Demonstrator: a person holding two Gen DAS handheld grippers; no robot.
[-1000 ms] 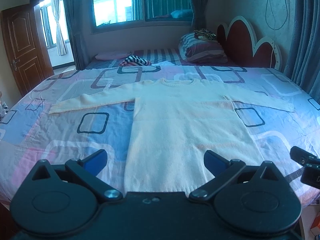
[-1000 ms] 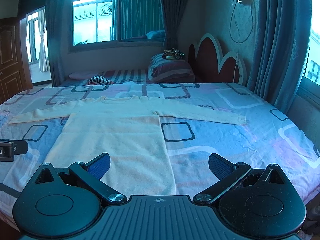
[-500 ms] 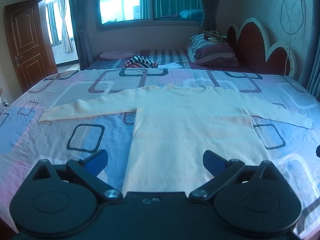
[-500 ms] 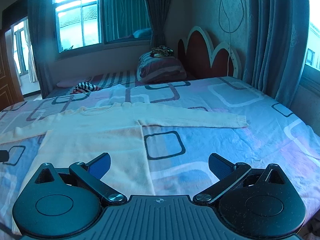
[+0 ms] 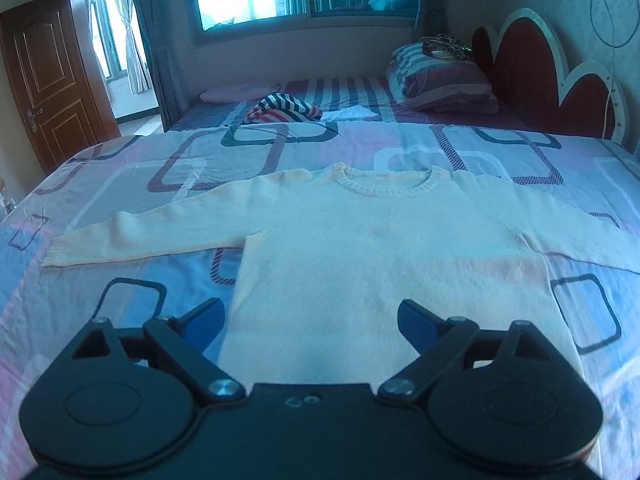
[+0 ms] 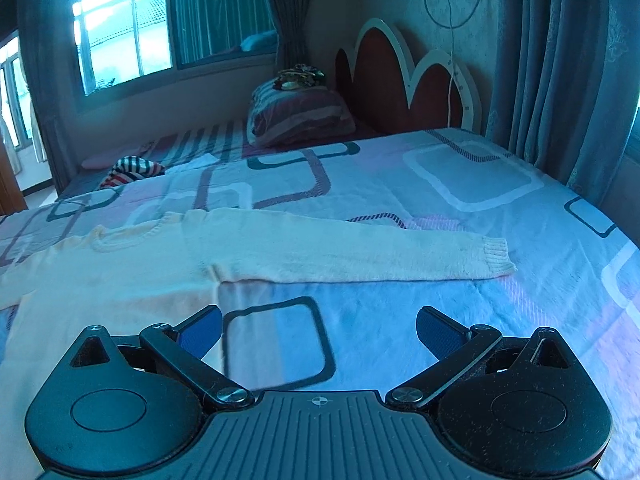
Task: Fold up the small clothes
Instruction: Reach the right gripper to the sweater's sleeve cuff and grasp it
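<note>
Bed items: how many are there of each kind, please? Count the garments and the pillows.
Cream sweater: 1
Striped garment: 1
Striped pillow: 1
Pink pillow: 1
Total: 4

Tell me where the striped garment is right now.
The striped garment lies bunched at the far side of the bed, beyond the cream sweater, left of the striped pillow in both views.

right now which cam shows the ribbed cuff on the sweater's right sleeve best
The right wrist view. There the cuff lies in full sight, ribbing clear, flat on the bedspread ahead of the open right gripper. In the left wrist view that sleeve runs off the frame's right edge, so the cuff is not seen.
</note>
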